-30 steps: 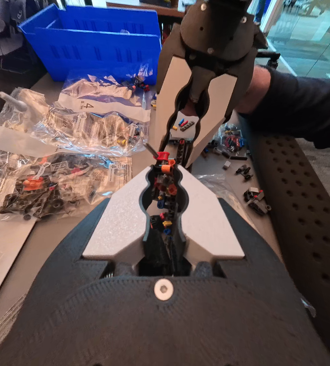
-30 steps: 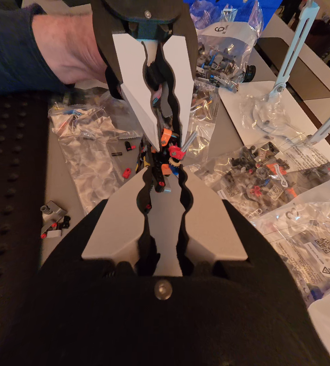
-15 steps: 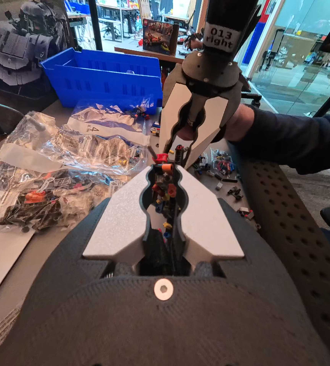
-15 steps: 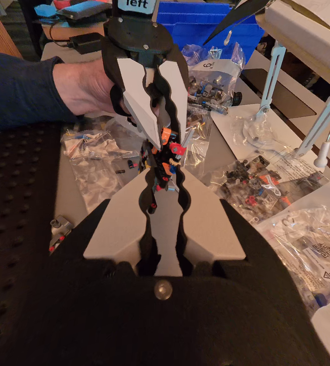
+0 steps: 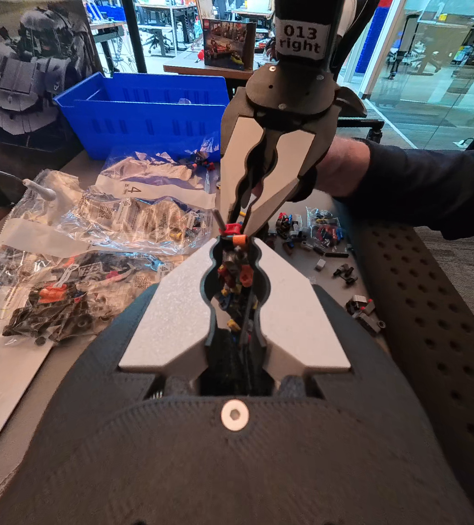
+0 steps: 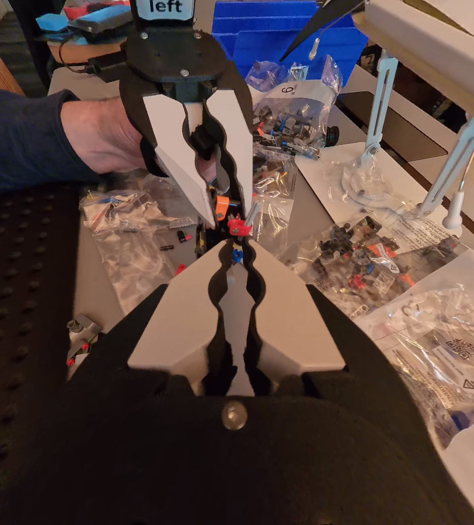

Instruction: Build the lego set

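On the table's left side lie clear part bags (image 5: 133,224) in front of a blue bin (image 5: 145,119), and at the middle the left gripper (image 5: 234,241) clamps a dark lego build (image 5: 237,279) studded with red, orange and blue bits, held up above the table (image 5: 68,352). Meeting it tip to tip, the right gripper (image 6: 237,241) has its fingers pressed nearly together at the build's end, just by a red connector (image 6: 238,227) with a grey axle (image 6: 252,212) sticking out, though I cannot tell whether it truly grips. Farther right, loose pieces (image 5: 315,235) are scattered beside a dark perforated mat (image 5: 429,326).
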`<state>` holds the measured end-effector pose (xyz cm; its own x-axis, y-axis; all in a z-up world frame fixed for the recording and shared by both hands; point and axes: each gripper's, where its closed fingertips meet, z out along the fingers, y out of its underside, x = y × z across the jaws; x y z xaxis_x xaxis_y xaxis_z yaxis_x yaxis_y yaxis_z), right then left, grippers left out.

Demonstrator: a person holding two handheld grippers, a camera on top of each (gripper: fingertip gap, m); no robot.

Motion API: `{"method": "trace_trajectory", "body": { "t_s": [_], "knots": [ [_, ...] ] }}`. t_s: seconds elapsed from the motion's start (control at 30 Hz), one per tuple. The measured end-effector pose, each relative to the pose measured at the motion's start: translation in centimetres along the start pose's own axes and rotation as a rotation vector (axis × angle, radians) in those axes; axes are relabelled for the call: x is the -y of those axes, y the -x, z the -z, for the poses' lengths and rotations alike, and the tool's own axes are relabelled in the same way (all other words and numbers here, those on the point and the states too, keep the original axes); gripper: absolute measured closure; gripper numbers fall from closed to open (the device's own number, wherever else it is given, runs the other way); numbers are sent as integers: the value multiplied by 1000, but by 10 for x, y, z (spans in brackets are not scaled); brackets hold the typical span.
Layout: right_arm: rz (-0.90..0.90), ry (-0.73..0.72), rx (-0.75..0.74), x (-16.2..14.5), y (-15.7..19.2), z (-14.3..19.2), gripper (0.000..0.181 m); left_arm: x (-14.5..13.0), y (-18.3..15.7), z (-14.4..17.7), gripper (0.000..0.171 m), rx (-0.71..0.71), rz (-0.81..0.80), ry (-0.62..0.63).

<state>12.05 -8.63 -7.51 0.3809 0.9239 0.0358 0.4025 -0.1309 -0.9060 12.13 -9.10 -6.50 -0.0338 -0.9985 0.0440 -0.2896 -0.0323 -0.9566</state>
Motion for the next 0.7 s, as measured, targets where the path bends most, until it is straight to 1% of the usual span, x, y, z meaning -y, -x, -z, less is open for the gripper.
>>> {"method": "trace_trajectory", "body": {
  "t_s": [0.03,0.07,0.1,0.17,0.2,0.3,0.33,0.4,0.47,0.53,0.7],
  "knots": [
    [5,-1,0,0,1,0,178,1,0,1,154,2,5,-9],
    [10,5,22,-1,4,0,181,6,4,3,155,21,20,-40],
    [12,1,13,0,4,0,181,12,7,8,157,24,36,-79],
    [34,-20,-13,5,1,2,181,17,8,15,157,33,31,-110],
    [37,-25,-8,7,3,3,181,18,5,13,156,18,29,-111],
    [-4,-65,-6,10,-1,5,181,14,2,8,156,5,16,-79],
    [-12,-92,-13,14,-3,8,178,9,3,7,156,13,7,-49],
    [-30,-116,0,17,-3,12,171,8,4,8,156,19,4,-51],
    [-31,-99,4,15,-2,8,165,7,1,6,155,-12,12,-45],
    [-39,-85,19,12,1,3,155,3,-2,1,155,-22,-2,-21],
    [-51,-116,74,17,7,4,159,2,-5,2,156,-25,-22,-8]
  ]
}}
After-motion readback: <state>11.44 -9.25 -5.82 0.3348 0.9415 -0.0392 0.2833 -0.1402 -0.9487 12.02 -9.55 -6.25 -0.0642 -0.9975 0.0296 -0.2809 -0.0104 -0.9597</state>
